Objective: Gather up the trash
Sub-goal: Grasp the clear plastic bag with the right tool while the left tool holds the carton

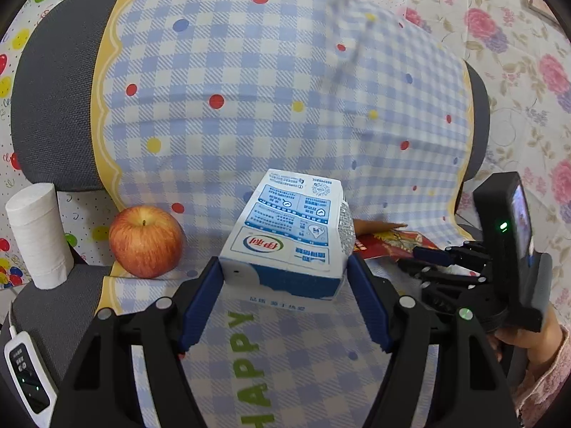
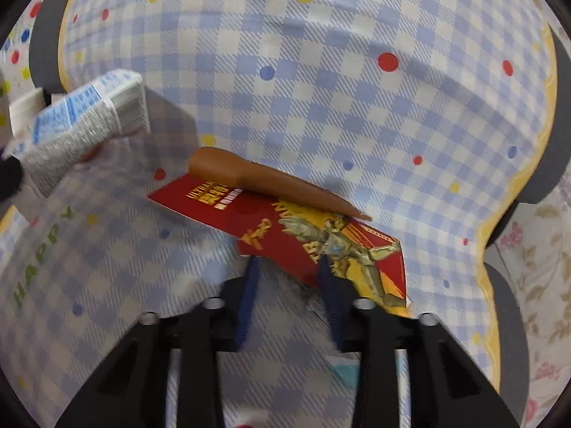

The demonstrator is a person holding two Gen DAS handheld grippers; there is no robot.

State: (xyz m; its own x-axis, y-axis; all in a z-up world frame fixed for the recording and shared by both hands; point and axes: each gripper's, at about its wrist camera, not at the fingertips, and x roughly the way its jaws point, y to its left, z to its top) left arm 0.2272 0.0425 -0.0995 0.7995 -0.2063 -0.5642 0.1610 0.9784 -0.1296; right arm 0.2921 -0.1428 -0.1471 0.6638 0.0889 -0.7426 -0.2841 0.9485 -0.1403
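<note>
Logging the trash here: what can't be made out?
Packet: left wrist view, mostly behind carton and right gripper; right wrist view, print blurred.
Carton underside: both views, faces away.
Controller markings: left wrist view, too small.

The right gripper (image 2: 287, 267) is reaching the red packet's (image 2: 285, 228) near edge at lower centre — contact seemingly blurred — while a carrot (image 2: 249, 176) is lying across it.
</note>
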